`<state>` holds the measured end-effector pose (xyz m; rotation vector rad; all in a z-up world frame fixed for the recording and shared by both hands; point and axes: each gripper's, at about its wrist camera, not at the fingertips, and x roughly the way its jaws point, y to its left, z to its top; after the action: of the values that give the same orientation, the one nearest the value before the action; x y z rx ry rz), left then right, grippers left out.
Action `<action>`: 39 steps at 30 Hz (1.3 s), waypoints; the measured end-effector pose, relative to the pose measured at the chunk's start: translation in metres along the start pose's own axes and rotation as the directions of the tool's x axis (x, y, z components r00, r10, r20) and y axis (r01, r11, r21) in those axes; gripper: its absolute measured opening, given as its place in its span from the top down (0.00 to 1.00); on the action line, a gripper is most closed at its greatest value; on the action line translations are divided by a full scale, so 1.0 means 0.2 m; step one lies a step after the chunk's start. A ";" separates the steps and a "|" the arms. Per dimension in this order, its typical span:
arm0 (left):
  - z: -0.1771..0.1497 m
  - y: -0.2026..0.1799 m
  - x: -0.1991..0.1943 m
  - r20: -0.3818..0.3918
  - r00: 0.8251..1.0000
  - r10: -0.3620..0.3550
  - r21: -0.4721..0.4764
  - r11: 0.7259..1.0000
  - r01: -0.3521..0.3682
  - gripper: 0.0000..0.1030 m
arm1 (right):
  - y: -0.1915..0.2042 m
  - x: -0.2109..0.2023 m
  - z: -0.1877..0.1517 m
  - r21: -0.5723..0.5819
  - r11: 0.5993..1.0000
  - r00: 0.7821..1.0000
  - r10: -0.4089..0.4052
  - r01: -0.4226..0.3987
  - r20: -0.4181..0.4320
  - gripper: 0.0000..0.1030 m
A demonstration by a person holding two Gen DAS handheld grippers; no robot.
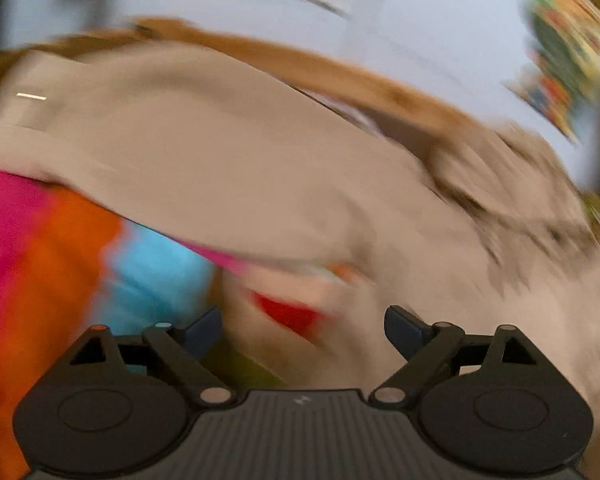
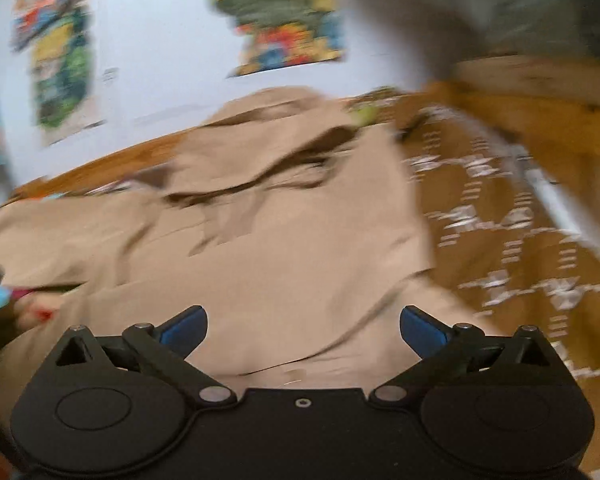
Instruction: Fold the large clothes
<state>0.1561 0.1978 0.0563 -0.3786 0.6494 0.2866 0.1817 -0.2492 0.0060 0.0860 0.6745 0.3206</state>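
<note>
Beige garment spread in rumpled layers over a brown patterned bedspread, filling the middle of both wrist views. Lies directly ahead of and beneath the right gripper, fabric running under the spread blue-tipped fingers with nothing pinched between them. Seen from the left gripper, same cloth ahead and to the right, with a bright striped fabric of pink, orange and light blue to the left, partly tucked under the beige edge. Left gripper likewise spread wide, holding nothing; a pale patch with a red mark visible between its fingers, too blurred to identify.

Long axis hard to fix under heavy motion blur. In the right view the cloth seems to stretch from near the gripper away toward the wall, with a free edge running along its right side next to bare bedspread. Judged from that, right gripper appears nearer to a graspable edge; left gripper sits over the boundary between beige and striped fabric.

No brand or readable writing anywhere. A small white mark on the cloth in the left view, possibly a label, illegible. Colourful posters on the pale wall, smeared beyond reading.
</note>
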 end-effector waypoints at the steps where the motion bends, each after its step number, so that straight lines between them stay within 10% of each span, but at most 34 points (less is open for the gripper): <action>1: 0.04 0.06 -0.02 0.041 0.998 0.043 -0.039 0.998 -0.041 0.10 | 0.03 0.01 -0.02 -0.021 1.000 1.000 0.023 -0.023 0.005 0.01; 6: 0.23 0.37 -0.05 0.160 0.956 0.245 -0.239 0.949 -0.203 0.11 | 0.10 0.08 -0.11 -0.049 0.996 0.995 0.068 -0.072 -0.073 0.01; 12: 0.34 0.63 0.04 0.147 0.941 0.304 -0.488 0.850 -0.198 0.16 | 0.09 0.13 -0.16 -0.024 0.998 0.992 0.063 -0.066 -0.106 0.01; 19: 0.39 0.69 0.09 0.134 0.935 0.328 -0.548 0.811 -0.206 0.71 | 0.07 0.15 -0.17 -0.007 0.998 0.992 0.058 -0.059 -0.115 0.01; 30: 0.44 0.22 -0.21 0.433 0.851 0.298 -0.225 0.950 -0.218 0.91 | 0.08 0.08 -0.11 0.002 0.995 0.993 0.097 -0.097 -0.068 0.01; 35: 0.51 -0.18 -0.36 0.573 0.817 0.064 0.039 0.994 -0.105 0.91 | 0.06 0.02 -0.06 0.014 0.995 0.994 0.103 -0.103 -0.022 0.01; 39: 0.50 -0.57 -0.42 0.546 0.812 -0.207 0.308 0.951 0.036 0.91 | 0.01 -0.03 -0.01 0.038 0.995 0.996 0.087 -0.088 0.027 0.01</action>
<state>0.1872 0.1273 0.2124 -0.0411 0.0590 0.1637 0.1753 -0.2493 0.0076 0.1570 0.6533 0.3895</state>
